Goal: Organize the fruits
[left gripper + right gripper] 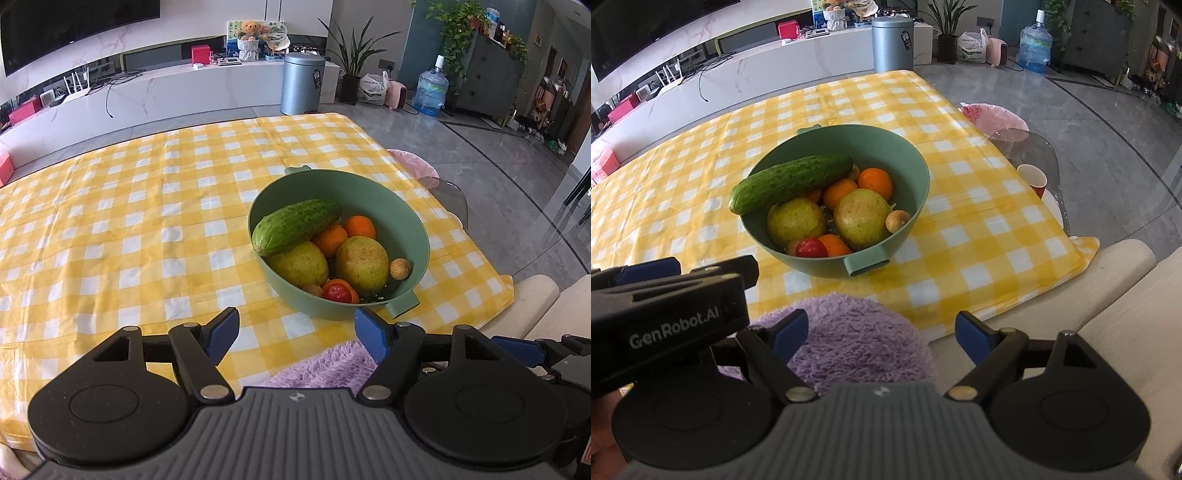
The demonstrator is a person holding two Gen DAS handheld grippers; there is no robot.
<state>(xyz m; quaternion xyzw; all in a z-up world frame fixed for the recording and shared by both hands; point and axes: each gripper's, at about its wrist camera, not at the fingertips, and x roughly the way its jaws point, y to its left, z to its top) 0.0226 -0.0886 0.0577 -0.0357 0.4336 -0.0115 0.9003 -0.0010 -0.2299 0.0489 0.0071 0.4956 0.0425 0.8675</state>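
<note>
green bowl [419, 236]: plastic, two small handles, sits on the yellow-and-white checked tablecloth [147, 206] toward the near right of the table, just beyond my grippers
cucumber [295, 226]: lies tilted across the left side of the bowl, near end resting on the rim, on top of the other fruit
pears [362, 264]: two yellow-green ones side by side in the middle of the bowl, under and beside the cucumber
oranges [360, 226]: two at the far side behind the pears, another partly hidden at the near side
tomato [336, 292]: red, at the near edge inside the bowl
small brown fruit [400, 268]: against the right wall of the bowl, touching the right pear
my left gripper [295, 330]: blue-padded jaws spread wide, nothing between them, hanging short of the bowl above the table's near edge
my right gripper [882, 334]: jaws spread wide too, nothing held, over a purple fluffy cushion [849, 332] near the table's edge
paper cup [1032, 180]: red, off the cloth to the right
</note>
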